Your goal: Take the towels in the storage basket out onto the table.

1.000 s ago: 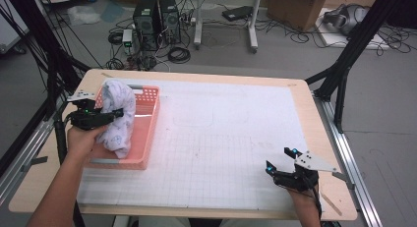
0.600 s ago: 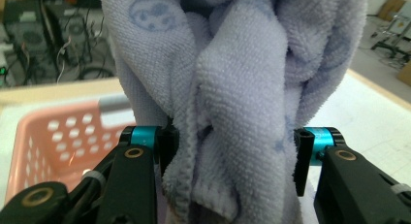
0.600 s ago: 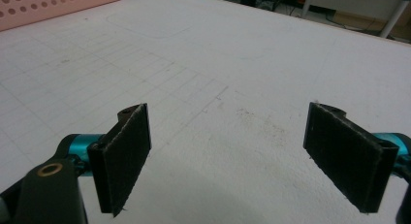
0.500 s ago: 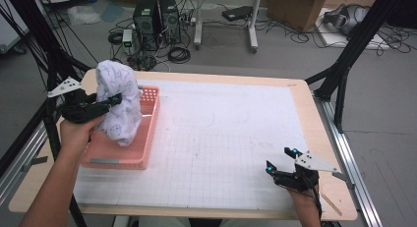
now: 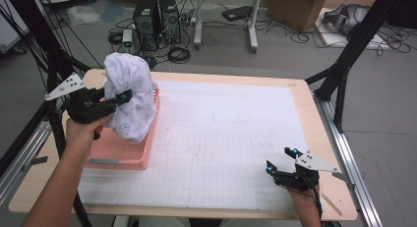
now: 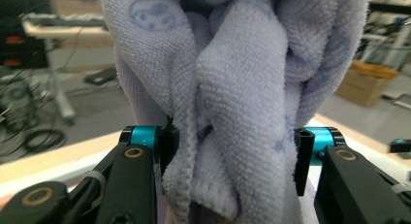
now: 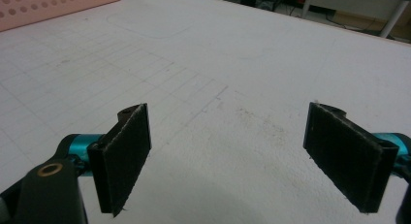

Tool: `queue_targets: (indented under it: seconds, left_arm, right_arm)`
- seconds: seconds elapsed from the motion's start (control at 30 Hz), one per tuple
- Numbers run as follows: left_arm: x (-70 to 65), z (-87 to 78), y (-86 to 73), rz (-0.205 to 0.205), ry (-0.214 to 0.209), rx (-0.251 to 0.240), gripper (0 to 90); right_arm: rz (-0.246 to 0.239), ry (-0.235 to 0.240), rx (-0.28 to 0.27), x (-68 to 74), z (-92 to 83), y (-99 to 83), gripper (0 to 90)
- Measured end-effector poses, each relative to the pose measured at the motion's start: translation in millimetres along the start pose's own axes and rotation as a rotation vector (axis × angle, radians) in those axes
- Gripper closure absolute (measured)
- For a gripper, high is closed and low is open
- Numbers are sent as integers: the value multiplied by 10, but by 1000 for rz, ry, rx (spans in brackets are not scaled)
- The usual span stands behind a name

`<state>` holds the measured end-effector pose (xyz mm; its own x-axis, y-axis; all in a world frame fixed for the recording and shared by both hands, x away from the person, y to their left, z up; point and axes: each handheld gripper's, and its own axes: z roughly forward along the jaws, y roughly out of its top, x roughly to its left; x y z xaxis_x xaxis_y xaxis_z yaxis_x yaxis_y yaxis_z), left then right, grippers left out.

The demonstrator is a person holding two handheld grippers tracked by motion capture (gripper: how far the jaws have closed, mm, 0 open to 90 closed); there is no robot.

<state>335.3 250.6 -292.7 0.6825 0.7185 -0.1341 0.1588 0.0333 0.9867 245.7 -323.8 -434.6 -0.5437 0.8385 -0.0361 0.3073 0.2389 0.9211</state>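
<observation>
A bunched white towel [image 5: 130, 97] with a pale blue print hangs in the air above the pink basket [image 5: 118, 160] at the table's left. My left gripper [image 5: 115, 100] is shut on the towel, and in the left gripper view the thick folds of the towel [image 6: 232, 112] are squeezed between both pads. My right gripper [image 5: 281, 160] rests low over the white mat near the front right corner. Its jaws stand wide open with nothing between them, its pads [image 7: 123, 151] hovering over bare mat.
A white gridded mat [image 5: 221, 138] covers the wooden table [image 5: 305, 97]. The pink basket's perforated wall [image 7: 53, 6] lies far off in the right gripper view. Black frame posts stand at the table's left and right. Computers and cables [image 5: 157, 20] sit on the floor beyond.
My left gripper has lifted the towel up out of the pink basket and carried it slightly back. The right gripper has stayed where it was.
</observation>
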Motion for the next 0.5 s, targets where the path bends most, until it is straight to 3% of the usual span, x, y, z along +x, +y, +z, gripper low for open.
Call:
queue_targets:
  seconds: [0.2,0.23,0.27,0.43,0.5]
  left_arm:
    - [-155,83,61,14,-114,-42,539]
    - [-222,138,57,8,-158,-57,539]
    - [-222,138,57,8,-158,-57,538]
    - [-439,387,-6,9,-251,-55,532]
    - [-478,438,-25,6,-263,-52,529]
  right_arm:
    - [8,4,1,6,-4,3,159]
    - [6,4,0,6,-3,4,159]
    - [7,4,-1,7,-1,4,159]
    - [2,7,-3,5,3,4,159]
    - [3,9,-3,4,1,4,159]
